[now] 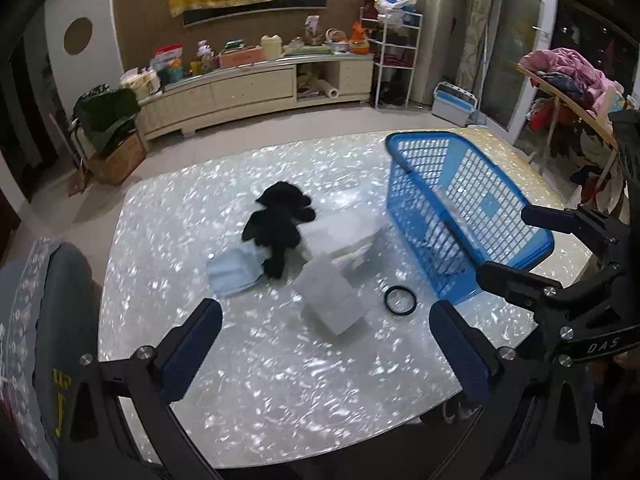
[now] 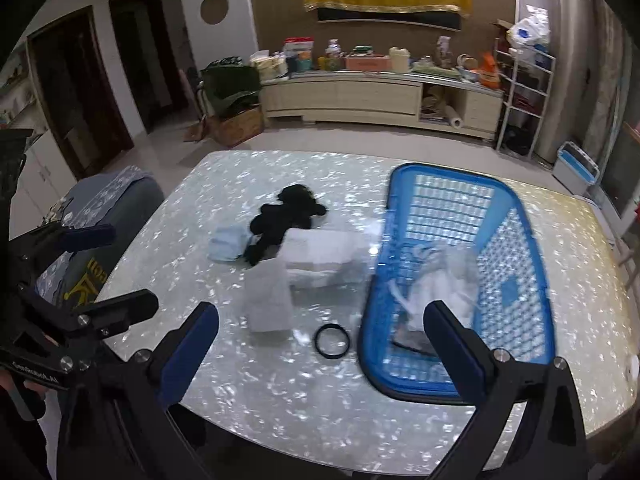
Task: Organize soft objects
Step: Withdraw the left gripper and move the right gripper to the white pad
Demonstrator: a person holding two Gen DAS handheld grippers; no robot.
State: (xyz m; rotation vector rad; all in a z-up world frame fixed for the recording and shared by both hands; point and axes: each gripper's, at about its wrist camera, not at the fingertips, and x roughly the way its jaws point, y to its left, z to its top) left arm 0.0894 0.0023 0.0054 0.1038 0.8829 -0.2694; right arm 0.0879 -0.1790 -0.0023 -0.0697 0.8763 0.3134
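A black plush toy [image 1: 280, 228] [image 2: 282, 220] lies mid-table, its lower end over a light blue cloth [image 1: 234, 274] [image 2: 227, 243]. Beside it sit a white folded cloth [image 2: 320, 258] [image 1: 344, 236] and a grey folded cloth [image 1: 332, 300] [image 2: 269, 298]. A black hair band [image 1: 401, 300] [image 2: 332, 341] lies near the blue basket [image 1: 404, 148] [image 2: 540, 280], which holds crumpled white fabric [image 2: 440, 284] and a dark item [image 2: 414, 340]. My left gripper [image 1: 326, 344] hovers open, empty, in front of the grey cloth. My right gripper [image 2: 322, 344] is open above the hair band, empty, at the basket's near corner.
The table [image 1: 280, 380] has a shiny pearl-patterned top. A chair with grey patterned cover [image 1: 52, 320] [image 2: 108, 200] stands at its left side. Beyond are a TV cabinet [image 1: 256, 88], a white rack [image 1: 396, 60] and a clothes-laden stand [image 1: 568, 80].
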